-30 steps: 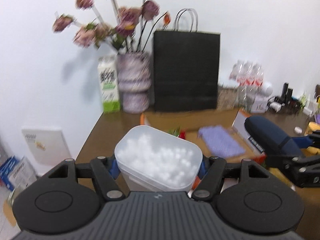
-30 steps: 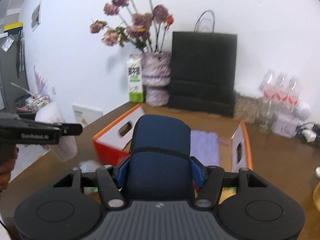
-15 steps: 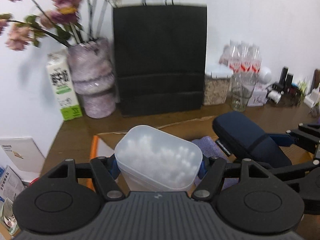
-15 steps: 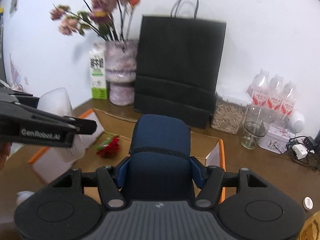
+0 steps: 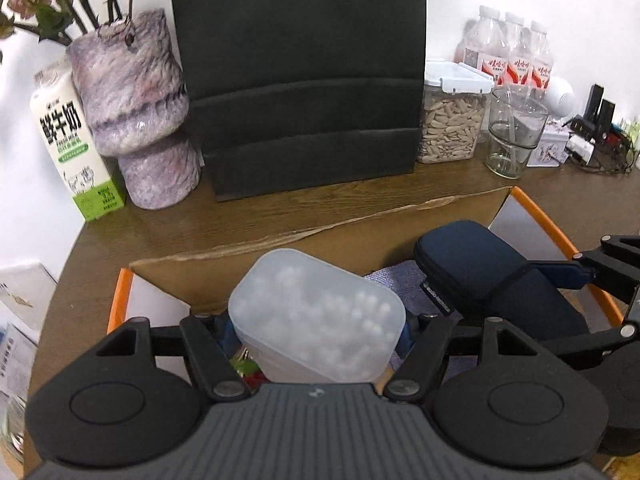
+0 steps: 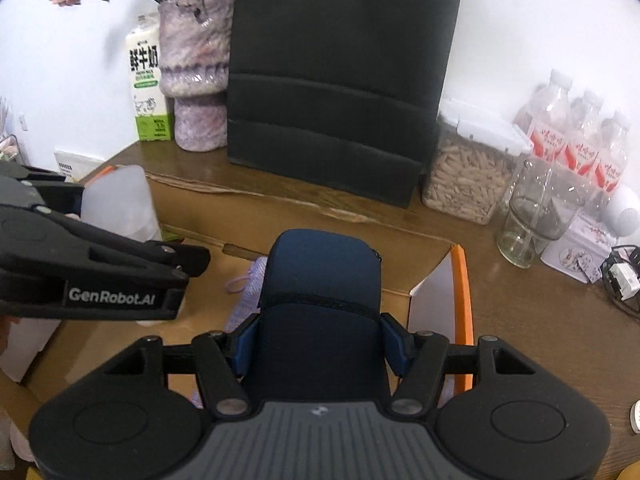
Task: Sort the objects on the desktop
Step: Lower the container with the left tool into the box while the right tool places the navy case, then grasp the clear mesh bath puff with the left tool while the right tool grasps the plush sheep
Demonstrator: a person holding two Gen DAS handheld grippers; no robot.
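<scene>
Translucent swab tub [image 5: 316, 316] clamped in left claw [image 5: 316, 334], navy case [image 6: 320, 300] in right claw [image 6: 320, 340], three bottles [image 5: 516, 56]

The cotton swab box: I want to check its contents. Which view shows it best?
The left wrist view: the cotton swab box sits centred between the left gripper pads, swab tips visible through its top. The right wrist view shows only one blank side, partly hidden.
</scene>
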